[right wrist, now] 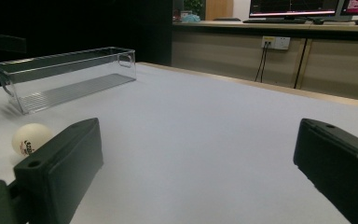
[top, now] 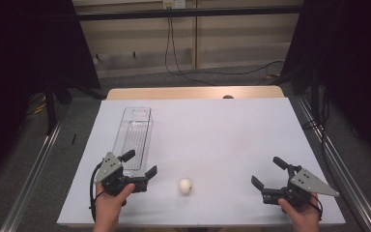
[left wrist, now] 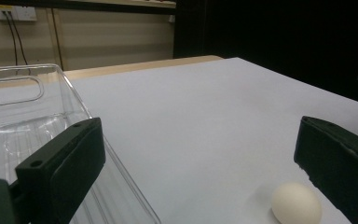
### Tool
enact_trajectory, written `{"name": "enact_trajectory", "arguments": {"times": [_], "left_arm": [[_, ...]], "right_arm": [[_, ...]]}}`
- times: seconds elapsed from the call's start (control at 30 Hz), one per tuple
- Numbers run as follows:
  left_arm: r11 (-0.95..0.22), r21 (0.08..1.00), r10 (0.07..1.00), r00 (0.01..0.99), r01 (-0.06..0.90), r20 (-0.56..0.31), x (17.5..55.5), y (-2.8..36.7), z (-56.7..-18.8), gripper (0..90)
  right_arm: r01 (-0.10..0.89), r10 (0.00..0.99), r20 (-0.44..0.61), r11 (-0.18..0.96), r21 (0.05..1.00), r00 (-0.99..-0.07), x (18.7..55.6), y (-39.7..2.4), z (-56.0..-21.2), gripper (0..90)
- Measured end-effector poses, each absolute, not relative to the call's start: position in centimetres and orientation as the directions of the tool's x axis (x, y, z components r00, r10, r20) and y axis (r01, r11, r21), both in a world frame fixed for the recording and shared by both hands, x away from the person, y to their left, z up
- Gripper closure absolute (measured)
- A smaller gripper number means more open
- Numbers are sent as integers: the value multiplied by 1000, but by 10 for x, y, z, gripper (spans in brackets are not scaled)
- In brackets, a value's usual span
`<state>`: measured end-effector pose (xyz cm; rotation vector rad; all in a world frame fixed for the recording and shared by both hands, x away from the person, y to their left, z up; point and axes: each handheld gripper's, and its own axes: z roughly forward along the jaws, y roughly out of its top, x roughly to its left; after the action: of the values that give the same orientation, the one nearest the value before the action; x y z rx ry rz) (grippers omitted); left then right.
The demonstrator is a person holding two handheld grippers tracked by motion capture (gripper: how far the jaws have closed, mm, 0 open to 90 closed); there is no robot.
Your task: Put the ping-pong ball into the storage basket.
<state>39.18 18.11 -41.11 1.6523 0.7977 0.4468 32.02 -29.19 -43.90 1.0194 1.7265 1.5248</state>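
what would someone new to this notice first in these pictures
Most striking is the small white ball lying alone on the white table, near its front edge between the two hands. Just left of it, a long clear plastic bin lies empty, running away from the person. The left gripper sits by the bin's near end and the right gripper at the table's right, both with jaws wide open and holding nothing.
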Motion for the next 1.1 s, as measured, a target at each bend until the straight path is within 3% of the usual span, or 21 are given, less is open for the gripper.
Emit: {"name": "enact_trajectory", "arguments": {"times": [1.1], "left_arm": [[-153,951,668,737,269,-101,391,160,-413,19]], "right_arm": [[144,857,41,39,989,-514,320,-292,-439,11]]}}
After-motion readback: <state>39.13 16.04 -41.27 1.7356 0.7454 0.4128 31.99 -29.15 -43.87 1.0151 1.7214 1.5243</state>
